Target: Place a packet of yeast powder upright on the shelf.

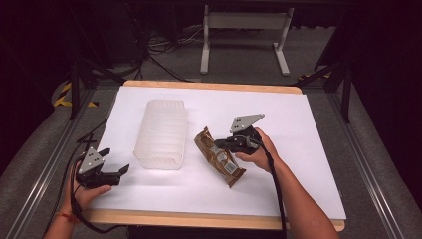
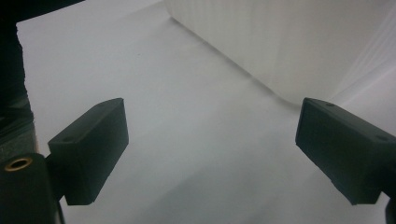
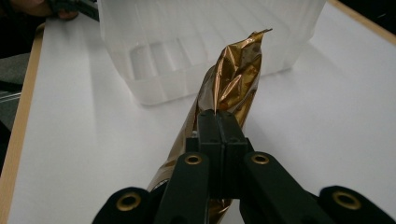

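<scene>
High view: the right gripper [image 1: 222,144] was clamped on the gold packet [image 1: 219,157], beside the plastic bin [image 1: 161,133]. Left gripper view: the left gripper [image 2: 210,154] stood with jaws apart, nothing between them. Right gripper view: jaws pinched the packet's foil.

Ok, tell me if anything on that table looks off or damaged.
Nothing is spilled or broken. The gold snack packet is crumpled and lies askew beside the plastic tub, pinched in the right gripper, one end lifted. The left gripper is open on bare paper.
</scene>
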Available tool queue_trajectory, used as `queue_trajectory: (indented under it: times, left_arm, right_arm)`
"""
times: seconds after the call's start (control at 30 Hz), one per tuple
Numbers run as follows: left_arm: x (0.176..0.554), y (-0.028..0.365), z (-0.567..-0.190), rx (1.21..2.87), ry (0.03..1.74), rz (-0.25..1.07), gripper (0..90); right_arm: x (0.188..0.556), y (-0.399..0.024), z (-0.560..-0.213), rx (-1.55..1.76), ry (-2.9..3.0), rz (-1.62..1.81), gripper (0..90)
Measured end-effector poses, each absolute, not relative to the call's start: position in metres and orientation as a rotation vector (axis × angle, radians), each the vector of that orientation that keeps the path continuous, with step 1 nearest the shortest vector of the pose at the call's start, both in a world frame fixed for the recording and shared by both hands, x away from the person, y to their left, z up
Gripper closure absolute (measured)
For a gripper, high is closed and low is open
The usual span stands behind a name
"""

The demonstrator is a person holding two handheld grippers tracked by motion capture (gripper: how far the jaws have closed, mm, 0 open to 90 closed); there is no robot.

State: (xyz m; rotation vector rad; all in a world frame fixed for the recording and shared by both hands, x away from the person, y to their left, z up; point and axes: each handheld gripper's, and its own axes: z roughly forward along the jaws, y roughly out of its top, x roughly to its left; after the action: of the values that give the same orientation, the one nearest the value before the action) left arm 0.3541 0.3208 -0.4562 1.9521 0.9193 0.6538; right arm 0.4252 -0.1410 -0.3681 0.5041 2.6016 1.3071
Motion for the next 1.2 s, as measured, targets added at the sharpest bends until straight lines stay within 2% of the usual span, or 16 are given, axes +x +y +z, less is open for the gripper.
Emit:
queue_trajectory:
  times: [0.33,0.7,1.2]
  left_arm:
    - [0.352,0.321,-0.451,1.922,0.906,0.660,10.7]
    - [0.347,0.322,-0.442,1.870,0.873,0.668,10.7]
    - [0.342,0.321,-0.440,1.869,0.845,0.664,10.7]
  right_arm:
    - [0.427,-0.137,-0.337,0.448,2.449,1.435,90.0]
    - [0.437,-0.111,-0.309,0.367,2.325,1.553,90.0]
    - [0.466,-0.041,-0.297,0.249,2.252,1.666,90.0]
